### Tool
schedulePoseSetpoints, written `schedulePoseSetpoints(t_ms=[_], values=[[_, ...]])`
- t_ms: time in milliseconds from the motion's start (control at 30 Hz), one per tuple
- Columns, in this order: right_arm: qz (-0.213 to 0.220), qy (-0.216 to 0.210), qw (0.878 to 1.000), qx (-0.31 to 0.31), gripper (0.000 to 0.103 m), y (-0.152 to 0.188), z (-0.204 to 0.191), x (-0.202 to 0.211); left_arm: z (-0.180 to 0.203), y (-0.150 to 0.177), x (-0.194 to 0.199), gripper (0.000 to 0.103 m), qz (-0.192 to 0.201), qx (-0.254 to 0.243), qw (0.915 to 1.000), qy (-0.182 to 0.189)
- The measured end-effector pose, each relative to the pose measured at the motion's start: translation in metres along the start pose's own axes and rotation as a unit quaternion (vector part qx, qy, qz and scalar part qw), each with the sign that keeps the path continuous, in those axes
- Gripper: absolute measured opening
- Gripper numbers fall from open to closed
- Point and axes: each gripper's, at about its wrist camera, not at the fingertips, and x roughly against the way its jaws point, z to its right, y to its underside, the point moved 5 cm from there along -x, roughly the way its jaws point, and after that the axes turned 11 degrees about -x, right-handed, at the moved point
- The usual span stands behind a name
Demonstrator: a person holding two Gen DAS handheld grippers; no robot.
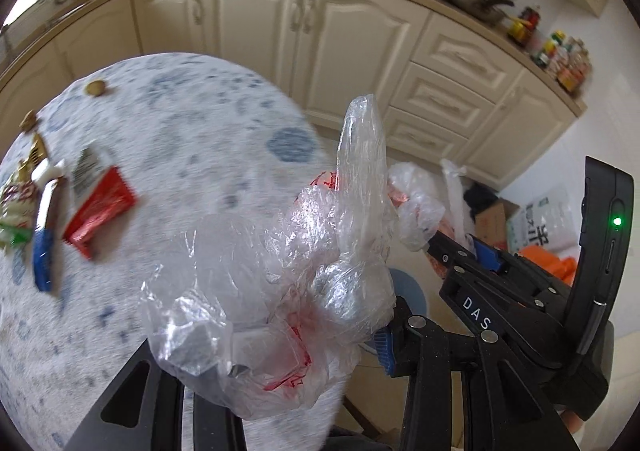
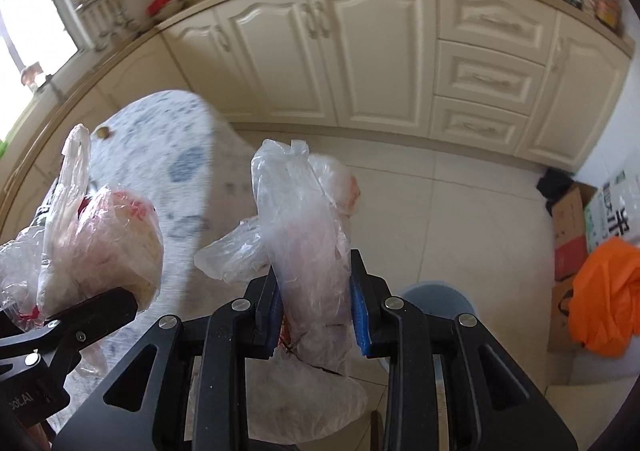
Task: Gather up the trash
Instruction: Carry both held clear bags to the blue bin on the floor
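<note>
A clear plastic bag (image 1: pixel 280 291) with red print is stretched between both grippers at the edge of the table. My left gripper (image 1: pixel 280 351) is shut on one crumpled handle, which hides its left finger; the blue pad (image 1: pixel 384 347) of the other finger shows. My right gripper (image 2: pixel 316 311) is shut on the other handle (image 2: pixel 304 235), its blue pads (image 2: pixel 360 315) pressing the plastic. In the left wrist view the right gripper (image 1: pixel 434 247) shows at the right. In the right wrist view the left gripper (image 2: pixel 128 301) shows at lower left. Several wrappers lie on the table at the left, among them a red one (image 1: pixel 100 211) and a blue one (image 1: pixel 44 243).
The table (image 1: pixel 192 139) has a white cloth with blue spots, and a small brown nut (image 1: pixel 95 88) lies near its far edge. Cream kitchen cabinets (image 2: pixel 360 51) stand behind. On the tiled floor are a round grey-blue object (image 2: pixel 436 299), cardboard boxes (image 2: pixel 568 235) and an orange bag (image 2: pixel 604 299).
</note>
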Motion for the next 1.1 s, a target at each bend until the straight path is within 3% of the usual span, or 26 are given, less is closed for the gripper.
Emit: schedulePoseSetpoints(t_ms=[133, 267, 500, 767, 867, 1000, 1067, 1100], values=[[0.000, 0.019, 0.999, -0.032, 0.010, -0.004, 0.036, 0.000, 0.025, -0.013, -0.023, 0.037, -0.014, -0.030, 0.9993, 0.019], [-0.002, 0.054, 0.997, -0.058, 0.010, -0.006, 0.071, -0.007, 0.043, -0.022, -0.051, 0.037, -0.035, -0.051, 0.9977, 0.029], [-0.027, 0.073, 0.990, -0.116, 0.010, 0.003, 0.124, -0.011, 0.071, -0.040, -0.098, 0.038, -0.072, -0.079, 0.9936, 0.036], [-0.033, 0.090, 0.985, -0.145, 0.010, 0.010, 0.159, -0.007, 0.113, -0.061, -0.141, 0.038, -0.103, -0.116, 0.9863, 0.056], [-0.033, 0.100, 0.982, -0.157, 0.011, 0.012, 0.173, -0.004, 0.128, -0.067, -0.149, 0.043, -0.104, -0.137, 0.9832, 0.062], [-0.059, 0.114, 0.973, -0.193, 0.013, 0.019, 0.199, -0.003, 0.149, -0.069, -0.150, 0.068, -0.093, -0.165, 0.9791, 0.073], [-0.065, 0.127, 0.969, -0.203, 0.015, 0.022, 0.209, -0.002, 0.152, -0.072, -0.153, 0.069, -0.090, -0.170, 0.9791, 0.067], [-0.069, 0.135, 0.966, -0.209, 0.022, 0.025, 0.215, -0.001, 0.154, -0.069, -0.155, 0.069, -0.090, -0.172, 0.9789, 0.065]])
